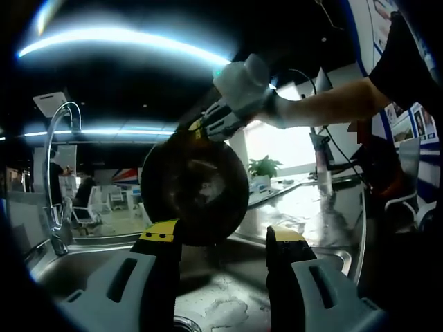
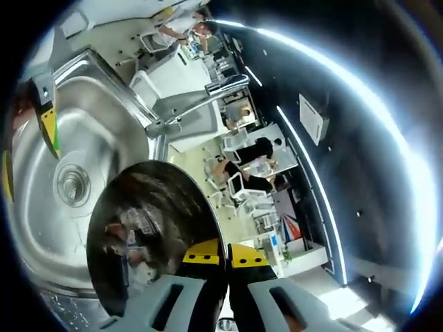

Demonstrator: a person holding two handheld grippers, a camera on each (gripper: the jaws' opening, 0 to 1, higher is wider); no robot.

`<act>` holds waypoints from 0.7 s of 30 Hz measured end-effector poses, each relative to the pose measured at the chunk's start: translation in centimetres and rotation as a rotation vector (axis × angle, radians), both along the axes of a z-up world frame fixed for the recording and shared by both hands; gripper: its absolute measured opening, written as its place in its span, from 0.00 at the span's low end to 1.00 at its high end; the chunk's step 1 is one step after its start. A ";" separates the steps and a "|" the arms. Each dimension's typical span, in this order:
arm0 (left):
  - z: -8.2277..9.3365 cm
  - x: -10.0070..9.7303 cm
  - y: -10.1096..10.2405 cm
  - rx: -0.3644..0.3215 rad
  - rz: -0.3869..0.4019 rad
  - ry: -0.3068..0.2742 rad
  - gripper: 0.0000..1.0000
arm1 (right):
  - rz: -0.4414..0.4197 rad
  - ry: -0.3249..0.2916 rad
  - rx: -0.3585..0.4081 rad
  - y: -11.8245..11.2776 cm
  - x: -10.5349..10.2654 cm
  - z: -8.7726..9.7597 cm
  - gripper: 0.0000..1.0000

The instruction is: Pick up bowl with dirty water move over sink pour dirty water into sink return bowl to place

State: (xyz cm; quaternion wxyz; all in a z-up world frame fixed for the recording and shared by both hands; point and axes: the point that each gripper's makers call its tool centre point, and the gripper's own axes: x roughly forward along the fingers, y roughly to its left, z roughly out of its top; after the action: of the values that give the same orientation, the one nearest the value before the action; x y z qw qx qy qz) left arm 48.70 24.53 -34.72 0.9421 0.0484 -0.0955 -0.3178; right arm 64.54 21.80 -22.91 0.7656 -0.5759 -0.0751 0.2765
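dark glossy bowl (image 1: 195, 187), silver steel sink (image 2: 104, 138), grey yellow-tipped tool (image 2: 225, 261)

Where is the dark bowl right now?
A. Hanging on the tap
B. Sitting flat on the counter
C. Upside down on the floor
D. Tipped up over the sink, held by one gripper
D: the right gripper pinches the rim of the bowl, which stands tilted on edge above the sink.
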 end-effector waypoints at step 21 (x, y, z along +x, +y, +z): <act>0.0 0.0 -0.1 0.003 -0.003 0.002 0.48 | 0.083 -0.185 -0.130 2.1 -1.6 0.6 0.00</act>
State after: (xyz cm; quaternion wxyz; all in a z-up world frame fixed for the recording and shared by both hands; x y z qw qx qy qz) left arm 48.70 24.47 -34.75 0.9416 0.0495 -0.0942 -0.3194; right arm 62.92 23.89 -22.32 0.7045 -0.6438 -0.1511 0.2578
